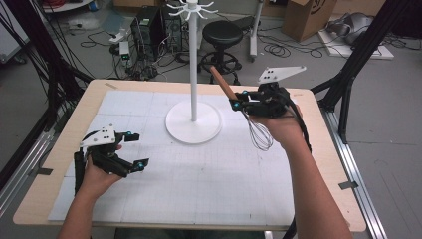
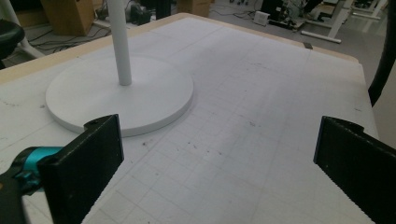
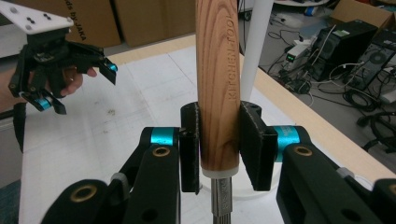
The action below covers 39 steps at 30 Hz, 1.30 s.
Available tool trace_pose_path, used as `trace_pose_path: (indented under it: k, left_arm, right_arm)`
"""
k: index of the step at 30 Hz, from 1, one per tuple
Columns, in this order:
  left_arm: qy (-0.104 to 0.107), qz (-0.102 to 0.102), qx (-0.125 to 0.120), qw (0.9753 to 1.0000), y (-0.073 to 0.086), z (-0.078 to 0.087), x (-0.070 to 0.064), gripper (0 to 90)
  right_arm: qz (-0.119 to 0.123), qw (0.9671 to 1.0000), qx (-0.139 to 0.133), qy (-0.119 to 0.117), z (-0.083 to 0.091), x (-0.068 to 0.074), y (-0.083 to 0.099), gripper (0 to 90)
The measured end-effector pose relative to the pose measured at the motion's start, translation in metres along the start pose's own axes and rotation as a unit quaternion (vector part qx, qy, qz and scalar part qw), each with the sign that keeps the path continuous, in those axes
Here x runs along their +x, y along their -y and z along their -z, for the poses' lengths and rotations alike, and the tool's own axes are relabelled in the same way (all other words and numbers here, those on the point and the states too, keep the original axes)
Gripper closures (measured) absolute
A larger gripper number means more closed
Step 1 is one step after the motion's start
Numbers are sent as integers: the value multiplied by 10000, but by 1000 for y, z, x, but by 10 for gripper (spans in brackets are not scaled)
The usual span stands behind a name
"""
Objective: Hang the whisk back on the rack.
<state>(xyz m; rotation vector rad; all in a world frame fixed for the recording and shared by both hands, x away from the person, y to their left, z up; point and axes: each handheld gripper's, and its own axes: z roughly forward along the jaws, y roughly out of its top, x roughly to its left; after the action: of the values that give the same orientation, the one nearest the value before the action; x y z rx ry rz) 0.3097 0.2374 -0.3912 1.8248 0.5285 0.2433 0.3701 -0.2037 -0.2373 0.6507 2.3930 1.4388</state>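
A whisk with a wooden handle (image 1: 222, 83) and wire loops (image 1: 260, 134) is held above the right half of the table. My right gripper (image 1: 240, 103) is shut on the handle (image 3: 217, 88), just above the metal ferrule; the handle slants up and away toward the white stand, and the wires hang down under the hand. A white hook stand has a round base (image 1: 193, 122), a tall pole (image 1: 192, 64) and hooks on top (image 1: 191, 8). My left gripper (image 1: 137, 150) rests low at the table's left, open with nothing between its jaws, and faces the stand base (image 2: 119, 93).
A white gridded mat (image 1: 199, 169) covers the wooden table (image 1: 326, 149). Behind the table stand a black stool (image 1: 222, 35), computer cases and cables (image 1: 149, 30), and cardboard boxes (image 1: 311, 17). Black tripod legs rise at both sides.
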Motion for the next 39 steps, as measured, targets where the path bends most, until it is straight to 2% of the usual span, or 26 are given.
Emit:
trace_pose_path:
  k: [6,10,16,19,23,29,39]
  left_arm:
    - [-7,8,-6,10000,0,0,0,21]
    - [3,21,15,10000,0,0,0,21]
    - [-6,13,5,10000,0,0,1,21]
    - [-2,3,-1,10000,0,0,1,21]
    - [9,-2,-8,10000,0,1,0,21]
    - [4,4,-30,10000,0,1,1,21]
    - [0,17,-61,10000,0,3,2,21]
  right_arm:
    - [154,9999,-3,5,7,-9,-17,711]
    - [136,9999,-77,14,10,-15,-27,711]
    - [80,9997,-171,180,16,-27,-43,711]
    - [103,9993,-284,229,18,-30,-55,711]
    - [131,9990,-299,314,18,-33,-63,711]
    - [-16,9983,-358,468,17,-42,-75,711]
    - [-92,9969,-381,685,15,-49,-88,711]
